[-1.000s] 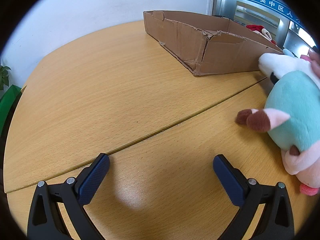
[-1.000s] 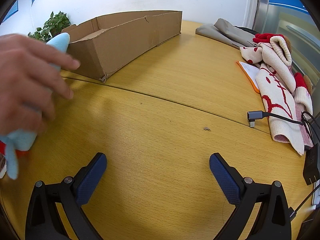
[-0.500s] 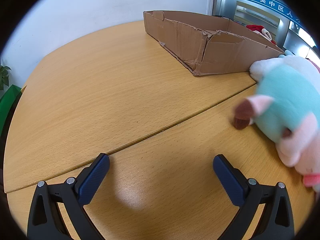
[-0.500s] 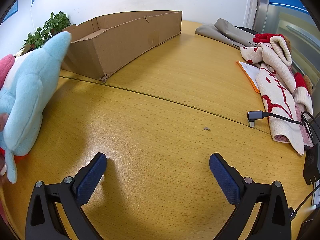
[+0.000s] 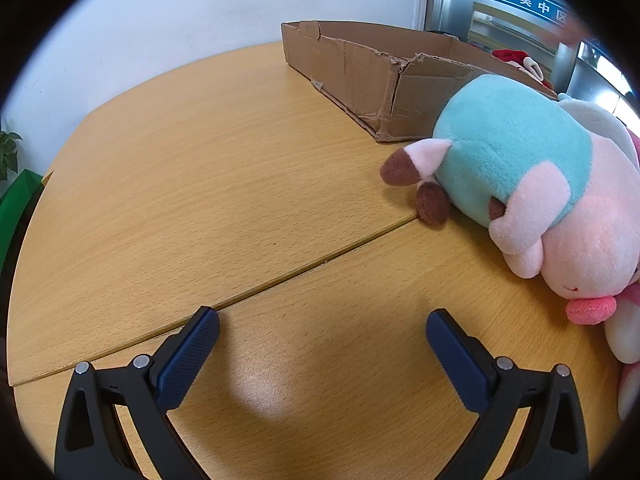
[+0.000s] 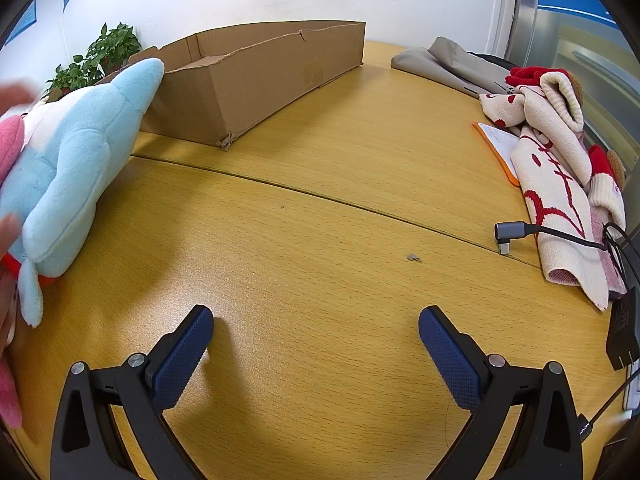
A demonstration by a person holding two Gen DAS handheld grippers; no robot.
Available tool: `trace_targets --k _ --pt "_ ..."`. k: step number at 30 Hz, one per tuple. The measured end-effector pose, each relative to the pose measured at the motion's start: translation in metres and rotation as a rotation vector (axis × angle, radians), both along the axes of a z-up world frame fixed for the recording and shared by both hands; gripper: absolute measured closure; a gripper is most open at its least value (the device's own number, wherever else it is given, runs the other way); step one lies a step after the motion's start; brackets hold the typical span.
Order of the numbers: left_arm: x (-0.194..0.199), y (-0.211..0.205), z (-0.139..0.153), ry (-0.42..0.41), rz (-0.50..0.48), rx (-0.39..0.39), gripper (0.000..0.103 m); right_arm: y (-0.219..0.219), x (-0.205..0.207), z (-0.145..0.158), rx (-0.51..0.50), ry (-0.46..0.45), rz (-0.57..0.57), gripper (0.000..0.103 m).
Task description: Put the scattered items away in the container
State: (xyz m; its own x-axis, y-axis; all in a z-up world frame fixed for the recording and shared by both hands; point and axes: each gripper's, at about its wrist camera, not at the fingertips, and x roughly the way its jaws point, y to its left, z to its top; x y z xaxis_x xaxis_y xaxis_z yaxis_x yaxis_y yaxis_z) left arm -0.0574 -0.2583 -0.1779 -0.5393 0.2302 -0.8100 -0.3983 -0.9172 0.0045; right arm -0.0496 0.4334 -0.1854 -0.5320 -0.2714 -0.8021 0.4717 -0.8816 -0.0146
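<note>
A pink plush pig in a teal shirt [image 5: 520, 160] lies on its side on the wooden table, ahead and right of my left gripper [image 5: 322, 340], which is open and empty. Behind the pig stands a shallow cardboard box [image 5: 360, 68]. In the right wrist view a light blue plush dolphin [image 6: 76, 160] lies at the far left, with pink plush and a person's blurred hand [image 6: 8, 224] at the edge beside it. The same cardboard box [image 6: 272, 76] sits behind it. My right gripper [image 6: 316, 340] is open over bare table, apart from the toys.
A red-and-cream knitted cloth [image 6: 560, 168], an orange-edged notebook [image 6: 500, 140], a grey USB cable [image 6: 516, 232] and a black adapter [image 6: 622, 320] lie at the right. A grey folded bag [image 6: 452, 64] and a potted plant [image 6: 100, 56] are at the back.
The plush pig was set down closer to the left gripper, lying on its side. The hand let go of the blue dolphin and drew back to the left edge. Both grippers stayed still.
</note>
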Motion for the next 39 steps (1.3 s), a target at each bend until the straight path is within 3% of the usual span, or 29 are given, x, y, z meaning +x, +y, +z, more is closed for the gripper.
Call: trace_targets --k 31,36,39 --pt "0.0 0.0 0.001 0.0 0.001 0.0 0.0 0.0 0.0 0.0 0.001 0.0 -0.001 0.0" --pt "0.0 0.0 0.001 -0.001 0.002 0.0 0.0 -0.009 -0.005 0.0 0.003 0.001 -0.088 0.0" --pt "0.0 0.001 0.0 -0.001 0.002 0.0 0.0 -0.01 0.014 0.0 0.001 0.001 -0.142 0.0"
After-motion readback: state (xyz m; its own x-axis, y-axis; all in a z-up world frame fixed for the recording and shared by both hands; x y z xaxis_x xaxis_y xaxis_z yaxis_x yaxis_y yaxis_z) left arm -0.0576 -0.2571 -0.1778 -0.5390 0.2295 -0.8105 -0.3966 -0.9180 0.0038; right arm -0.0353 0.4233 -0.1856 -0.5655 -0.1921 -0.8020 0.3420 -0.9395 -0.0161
